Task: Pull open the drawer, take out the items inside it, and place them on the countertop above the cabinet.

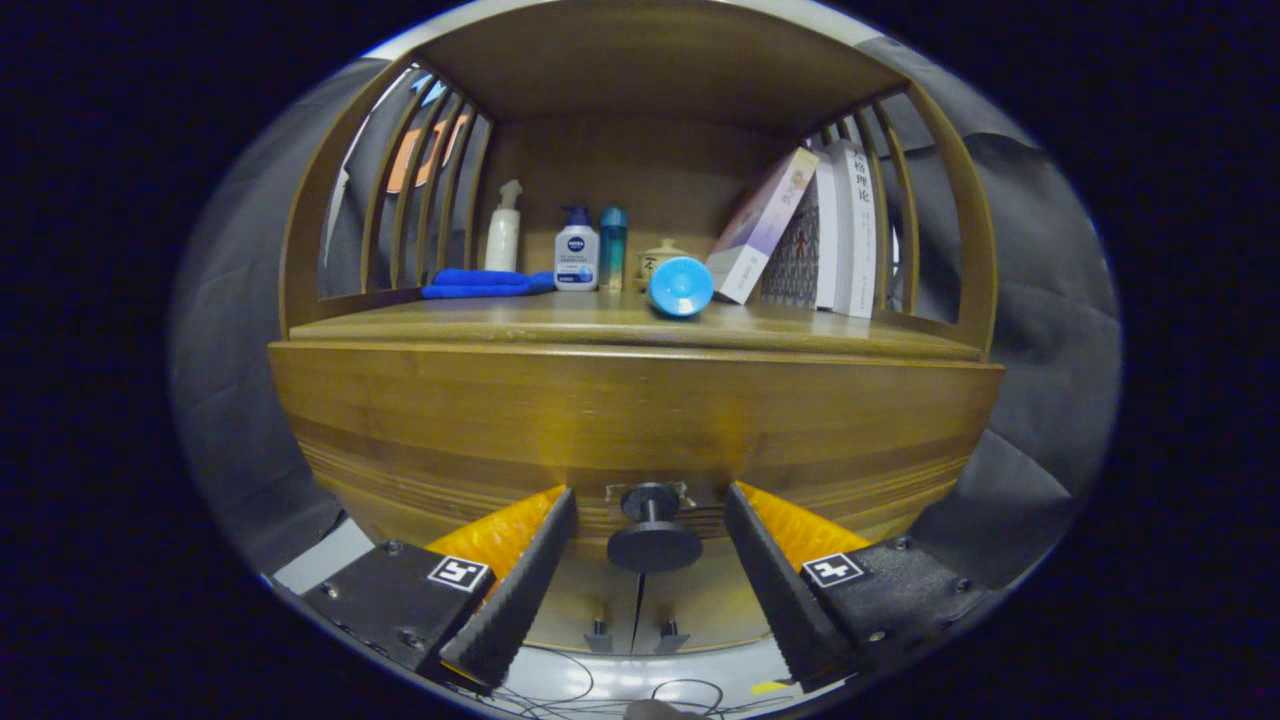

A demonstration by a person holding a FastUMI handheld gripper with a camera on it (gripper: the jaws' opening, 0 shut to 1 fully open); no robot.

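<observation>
A wooden cabinet fills the view, its drawer front point(640, 420) closed and flush. A dark round knob point(654, 540) sticks out from the drawer front, low and central. My gripper point(650, 500) is open, its two fingers standing either side of the knob with a clear gap on both sides, touching neither it nor the wood. The countertop point(500, 325) runs above the drawer. On it lie a blue folded cloth point(485, 283) and a blue cup on its side point(681, 286). The drawer's inside is hidden.
At the back of the countertop stand a white pump bottle point(503, 232), a white and blue lotion bottle point(577, 257), a teal bottle point(613, 245) and leaning books point(800, 235). Curved wooden slats point(425, 180) fence both sides. Cables point(620, 690) lie on the floor below.
</observation>
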